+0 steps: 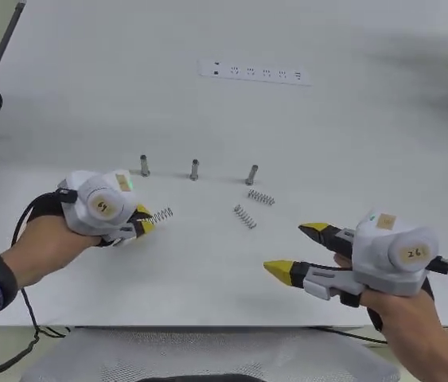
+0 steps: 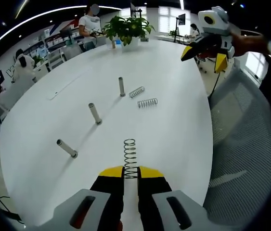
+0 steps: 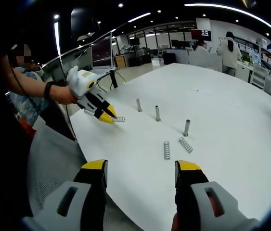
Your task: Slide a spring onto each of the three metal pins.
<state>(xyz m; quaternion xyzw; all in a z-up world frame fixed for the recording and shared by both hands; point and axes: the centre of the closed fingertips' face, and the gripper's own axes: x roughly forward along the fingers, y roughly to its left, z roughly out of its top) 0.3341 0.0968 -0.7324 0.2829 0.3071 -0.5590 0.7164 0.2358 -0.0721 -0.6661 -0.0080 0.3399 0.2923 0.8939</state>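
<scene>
Left claw (image 2: 131, 172) pinches one end of a spring (image 2: 130, 156), so I should line its free end over the nearest pin (image 2: 67, 148) and slide it straight down, while my right claw (image 3: 142, 168) hangs wide open.

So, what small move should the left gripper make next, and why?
Probably lift the left gripper toward the nearest pin and line its spring up with the pin's top: the jaws grip one spring end, and that pin is bare.
</scene>
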